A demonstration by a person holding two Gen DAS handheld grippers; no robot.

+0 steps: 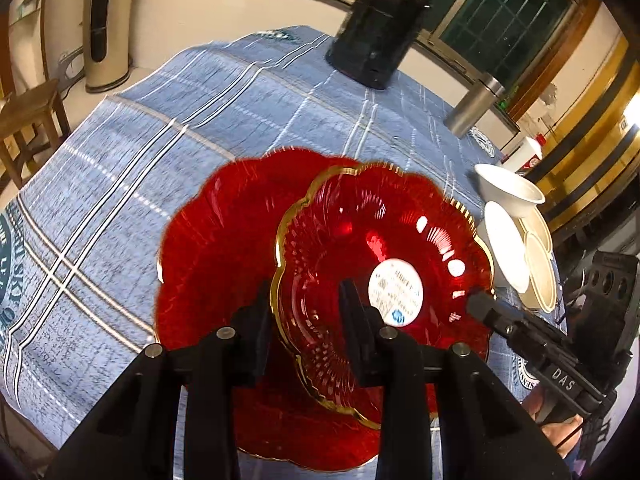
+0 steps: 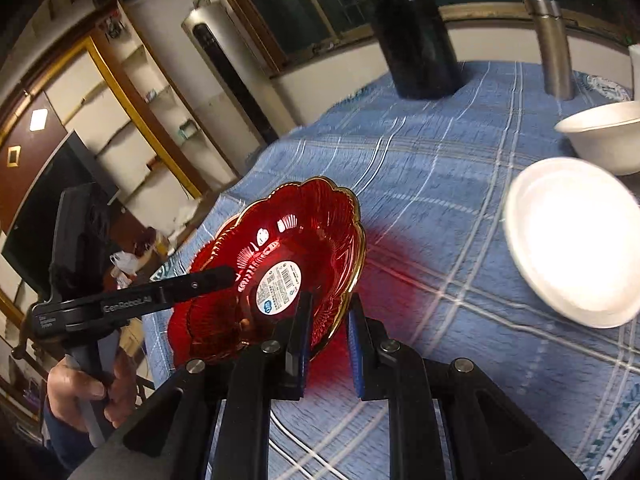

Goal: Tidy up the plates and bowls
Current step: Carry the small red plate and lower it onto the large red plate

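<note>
A red glass plate (image 1: 384, 240) with a gold scalloped rim and a white sticker hangs tilted over the blue checked tablecloth (image 1: 160, 140). My left gripper (image 1: 305, 284) is shut on its near rim, one finger outside and one inside. From the right, my right gripper (image 1: 476, 300) holds the opposite edge. In the right wrist view the same plate (image 2: 304, 220) has its rim pinched between the pads of my right gripper (image 2: 331, 298), and my left gripper (image 2: 230, 276) reaches in from the left. A second, larger red plate (image 1: 208, 248) lies flat on the cloth underneath.
A white bowl (image 2: 600, 132) and a white plate (image 2: 572, 240) sit to the right, with more pale dishes (image 1: 540, 276) beside them. A black canister (image 1: 380, 28) and a steel flask (image 1: 472, 108) stand at the far edge. A person's hand (image 2: 80, 388) grips the left handle.
</note>
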